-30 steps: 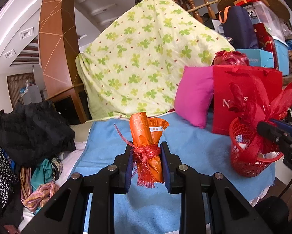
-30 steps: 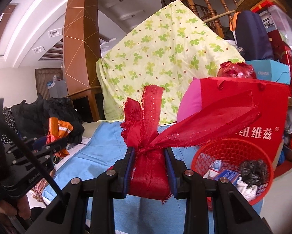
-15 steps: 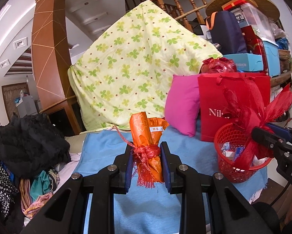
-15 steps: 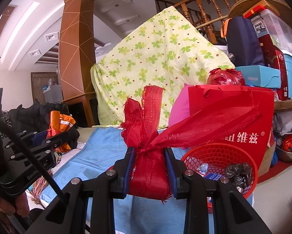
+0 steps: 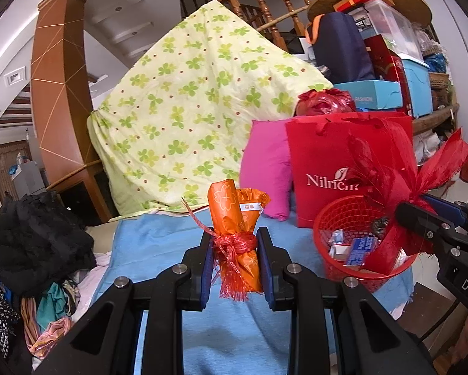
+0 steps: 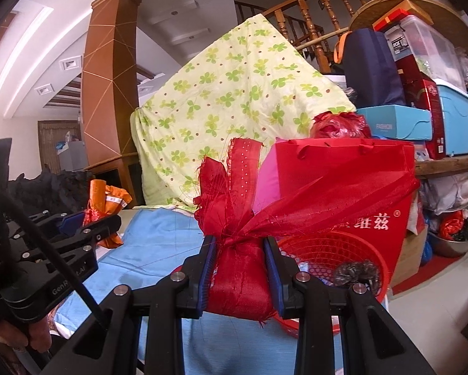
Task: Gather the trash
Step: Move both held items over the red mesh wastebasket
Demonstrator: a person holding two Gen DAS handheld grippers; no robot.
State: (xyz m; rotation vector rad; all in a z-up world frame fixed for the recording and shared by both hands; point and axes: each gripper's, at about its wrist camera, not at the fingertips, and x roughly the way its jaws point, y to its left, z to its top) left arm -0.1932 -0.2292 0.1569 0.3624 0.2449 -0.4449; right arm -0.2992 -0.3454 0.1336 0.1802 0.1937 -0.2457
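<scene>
An orange wrapper bundle (image 5: 237, 237), tied with red ribbon, stands upright, pinched in the left gripper (image 5: 235, 251) fingers over the blue cloth (image 5: 158, 243). The right gripper (image 6: 240, 276) fingers clamp a red fabric bundle (image 6: 238, 278) just beside the red basket (image 6: 343, 243); only the left view shows that bundle's lower end dipping inside the rim.

Orange wrapper (image 5: 234, 234): crinkly, a bit shiny, w/ a frayed red net ribbon. Red bundle (image 6: 238, 278): shiny woven cloth, loose threads. Basket (image 5: 337, 218): red plastic mesh. Blue cloth (image 5: 158, 243): soft, matt. Gift bag (image 5: 327, 162): smooth red paper.
</scene>
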